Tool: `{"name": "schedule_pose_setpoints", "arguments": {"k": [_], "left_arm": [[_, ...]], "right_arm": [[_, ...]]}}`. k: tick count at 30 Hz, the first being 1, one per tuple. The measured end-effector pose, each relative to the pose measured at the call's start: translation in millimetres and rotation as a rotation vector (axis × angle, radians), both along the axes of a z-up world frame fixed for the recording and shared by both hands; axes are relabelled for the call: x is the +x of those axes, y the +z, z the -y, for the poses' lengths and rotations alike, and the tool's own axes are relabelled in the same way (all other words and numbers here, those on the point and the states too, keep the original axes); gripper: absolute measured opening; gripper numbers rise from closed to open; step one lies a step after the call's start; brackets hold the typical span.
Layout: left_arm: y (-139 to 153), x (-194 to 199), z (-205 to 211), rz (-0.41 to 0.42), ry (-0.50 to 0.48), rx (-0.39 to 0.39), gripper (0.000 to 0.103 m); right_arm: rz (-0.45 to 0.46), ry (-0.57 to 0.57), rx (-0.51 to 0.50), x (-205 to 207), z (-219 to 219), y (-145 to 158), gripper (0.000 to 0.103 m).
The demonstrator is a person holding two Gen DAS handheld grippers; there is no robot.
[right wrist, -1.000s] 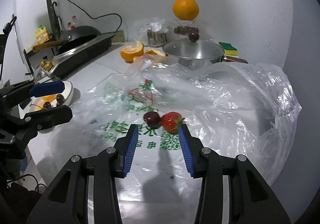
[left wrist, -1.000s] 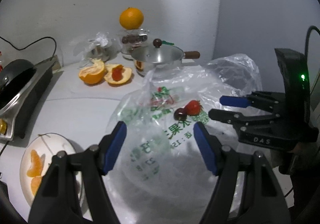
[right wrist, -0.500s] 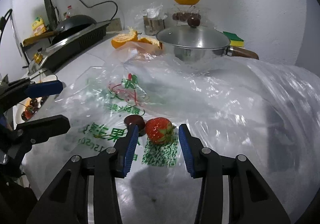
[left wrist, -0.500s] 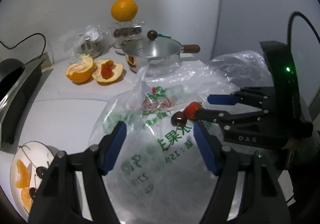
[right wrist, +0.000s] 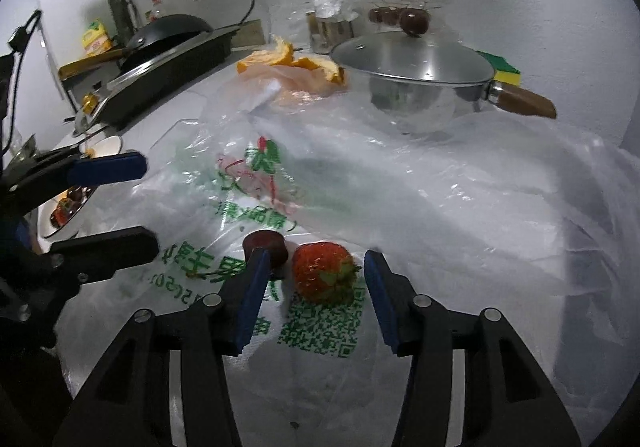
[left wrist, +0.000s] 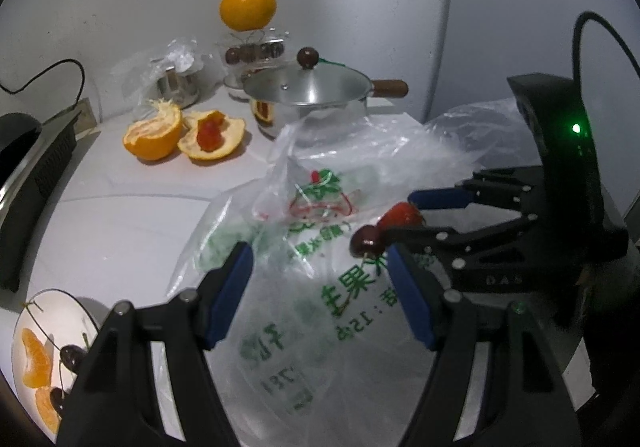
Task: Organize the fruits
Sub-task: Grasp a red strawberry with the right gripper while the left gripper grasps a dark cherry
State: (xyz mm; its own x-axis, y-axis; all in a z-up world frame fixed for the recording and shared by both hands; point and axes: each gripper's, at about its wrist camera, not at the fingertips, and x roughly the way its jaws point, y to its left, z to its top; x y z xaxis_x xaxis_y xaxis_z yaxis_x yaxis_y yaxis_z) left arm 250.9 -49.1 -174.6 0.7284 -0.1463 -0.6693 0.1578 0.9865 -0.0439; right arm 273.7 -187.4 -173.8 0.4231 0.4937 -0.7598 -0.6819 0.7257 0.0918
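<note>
1. The left gripper (left wrist: 318, 297), jaws wide apart, hangs over a printed plastic bag (left wrist: 320, 279) spread on the bench's near right part.
2. The right gripper (left wrist: 404, 217) reaches in from the right edge, its fingers open either side of a strawberry (left wrist: 400, 216) on the bag.
3. A cherry (left wrist: 365, 241) lies touching the strawberry's left side.
4. A plate (left wrist: 80, 311) at the near left corner holds orange segments (left wrist: 36, 363) and cherries.
5. Toward the back edge: opened orange peels (left wrist: 182, 131), a lidded pot (left wrist: 308, 99) and a whole orange (left wrist: 248, 6) (perched on a stand).
</note>
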Motion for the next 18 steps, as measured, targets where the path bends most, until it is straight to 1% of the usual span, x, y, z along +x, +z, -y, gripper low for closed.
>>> {"name": "schedule_pose_setpoints", "arguments": {"k": [6, 7, 9, 11, 14, 18], "left_arm": [[-1.8, 4.0, 3.1, -0.006, -0.004, 0.010, 0.071], [-1.9, 4.1, 3.6, -0.007, -0.004, 0.013, 0.071], [-1.8, 4.0, 4.8, -0.008, -0.004, 0.018, 0.071], [-1.1, 4.0, 5.5, -0.007, -0.007, 0.023, 0.071], [0.1, 3.4, 7.1, -0.002, -0.014, 0.028, 0.071], [-0.5, 3.2, 13.0, -0.004, -0.041, 0.042, 0.071]], "right_arm": [[-0.011, 0.043, -0.009, -3.2, 0.5, -1.7, 0.051], [-0.011, 0.043, -0.006, -3.1, 1.3, -1.3, 0.049], [-0.009, 0.037, -0.010, -1.3, 2.6, -1.3, 0.040], [-0.022, 0.024, -0.013, 2.7, 5.2, -2.7, 0.035], [-0.040, 0.024, -0.005, 5.7, 6.5, -3.8, 0.035], [-0.026, 0.030, -0.027, 4.0, 1.8, -4.1, 0.034]]}}
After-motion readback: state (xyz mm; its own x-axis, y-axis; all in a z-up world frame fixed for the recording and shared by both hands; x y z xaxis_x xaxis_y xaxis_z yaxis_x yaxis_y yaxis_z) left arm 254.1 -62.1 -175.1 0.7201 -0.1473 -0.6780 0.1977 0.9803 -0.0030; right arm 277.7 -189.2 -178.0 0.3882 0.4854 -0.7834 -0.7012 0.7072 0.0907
